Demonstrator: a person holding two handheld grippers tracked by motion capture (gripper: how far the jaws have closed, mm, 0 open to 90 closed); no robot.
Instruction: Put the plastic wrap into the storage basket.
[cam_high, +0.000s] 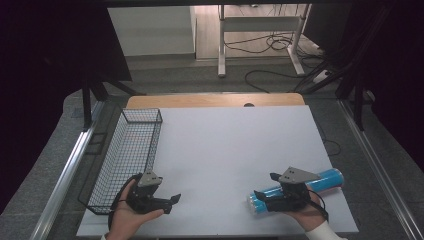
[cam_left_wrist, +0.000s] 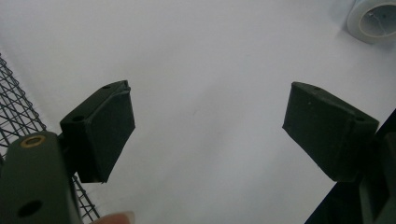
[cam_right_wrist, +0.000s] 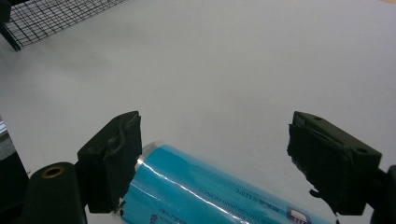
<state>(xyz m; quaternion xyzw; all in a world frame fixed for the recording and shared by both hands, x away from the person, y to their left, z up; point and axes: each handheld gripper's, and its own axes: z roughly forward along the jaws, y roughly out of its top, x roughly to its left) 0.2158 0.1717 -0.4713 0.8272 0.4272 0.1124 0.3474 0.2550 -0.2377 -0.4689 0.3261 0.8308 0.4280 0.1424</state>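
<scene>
A: Hidden anything?
B: Middle of blue roll (cam_high: 327, 179) covered by right gripper (cam_high: 262, 192); lying on white table (cam_high: 230, 150) at near right.
A: Jaws?
B: Wide on both, nothing pinched; left gripper (cam_high: 173, 201) beside wire basket (cam_high: 131, 150).

High view: white desk (cam_high: 235, 165) was brightly, evenly lit from above; surroundings fell to near-black at both sides. Shadows under wire basket (cam_high: 127, 155) were faint. Slight softness overall. Gripper views: near claw pads were dark, slightly blurred; desk surface washed pale grey. Narrow glare streaks ran along blue tube (cam_right_wrist: 196, 193). Corners dimmed mildly.
</scene>
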